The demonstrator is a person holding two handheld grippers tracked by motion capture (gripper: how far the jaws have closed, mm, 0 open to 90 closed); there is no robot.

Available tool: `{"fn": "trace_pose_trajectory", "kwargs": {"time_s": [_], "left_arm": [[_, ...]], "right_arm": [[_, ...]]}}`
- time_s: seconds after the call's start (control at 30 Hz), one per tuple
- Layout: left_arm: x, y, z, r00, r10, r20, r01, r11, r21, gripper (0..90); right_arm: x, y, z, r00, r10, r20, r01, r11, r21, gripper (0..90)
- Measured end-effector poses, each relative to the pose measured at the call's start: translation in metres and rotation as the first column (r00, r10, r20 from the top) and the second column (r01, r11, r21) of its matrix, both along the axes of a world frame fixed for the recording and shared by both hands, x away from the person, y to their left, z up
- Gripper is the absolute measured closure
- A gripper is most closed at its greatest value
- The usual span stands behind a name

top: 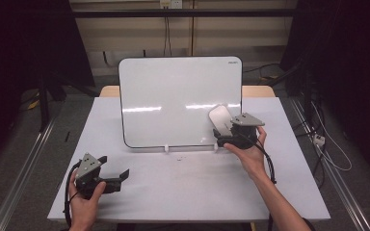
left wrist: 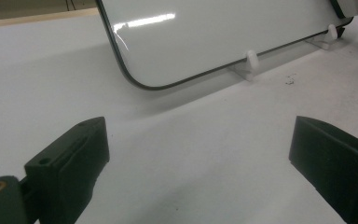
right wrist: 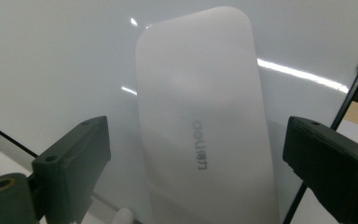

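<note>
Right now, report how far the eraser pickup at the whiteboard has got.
Done: the right gripper is lined up, jaws open on either side of the white eraser that sits against the whiteboard. In hand: the approach; neither jaw touches the eraser. Left: closing on it and lifting it off. The board surface looks free of marks. The left gripper is open over the table.
</note>
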State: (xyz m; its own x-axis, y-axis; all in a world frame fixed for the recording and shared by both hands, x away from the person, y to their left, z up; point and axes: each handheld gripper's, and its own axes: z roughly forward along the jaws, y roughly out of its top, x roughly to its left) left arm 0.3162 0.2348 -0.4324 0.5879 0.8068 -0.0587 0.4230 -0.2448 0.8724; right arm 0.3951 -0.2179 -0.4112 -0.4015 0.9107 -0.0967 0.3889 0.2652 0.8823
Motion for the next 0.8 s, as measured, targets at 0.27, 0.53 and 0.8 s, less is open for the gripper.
{"fn": "trace_pose_trajectory", "kwargs": {"time_s": [0.27,0.53,0.8], "left_arm": [[0.001,-0.002,0.002,0.9999,-0.001,0.010,0.001,1.0000,-0.010,4.9],[0.001,0.000,0.004,0.9997,0.017,0.017,-0.017,0.9998,-0.013,4.9],[0.001,0.001,0.003,0.9990,0.038,0.021,-0.038,0.9992,-0.015,4.8]], "right_arm": [[-0.005,-0.002,0.001,0.9990,0.002,-0.044,-0.002,1.000,0.016,7.5],[-0.012,-0.003,0.001,0.9992,0.012,-0.038,-0.011,0.999,0.032,8.2],[-0.021,-0.009,0.006,0.9999,0.002,-0.016,-0.002,1.000,0.031,8.2]]}}
